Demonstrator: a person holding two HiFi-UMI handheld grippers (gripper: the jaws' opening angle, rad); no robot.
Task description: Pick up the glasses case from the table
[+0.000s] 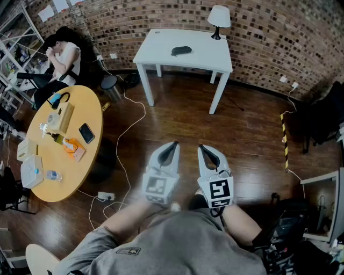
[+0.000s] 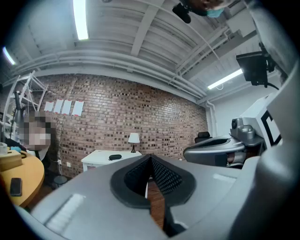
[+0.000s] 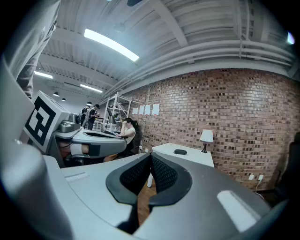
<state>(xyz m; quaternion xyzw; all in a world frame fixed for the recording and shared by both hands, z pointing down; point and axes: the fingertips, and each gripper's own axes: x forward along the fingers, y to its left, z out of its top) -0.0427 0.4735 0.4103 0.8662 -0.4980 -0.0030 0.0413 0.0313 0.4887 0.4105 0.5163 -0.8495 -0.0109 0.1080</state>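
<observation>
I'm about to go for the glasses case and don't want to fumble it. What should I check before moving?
1. Glasses case in plain sight on the white table: ok.
2. Lamp apart from the case: ok.
3. Left gripper empty: ok.
4. Right gripper empty: ok.
5. A gripper open for the grasp: not ok, both shut.
6. Case within reach: not ok, table stands across the floor.

Brick wall (image 1: 269,37); dark wood floor (image 1: 177,118); white table (image 1: 204,56); lamp (image 1: 219,16).
</observation>
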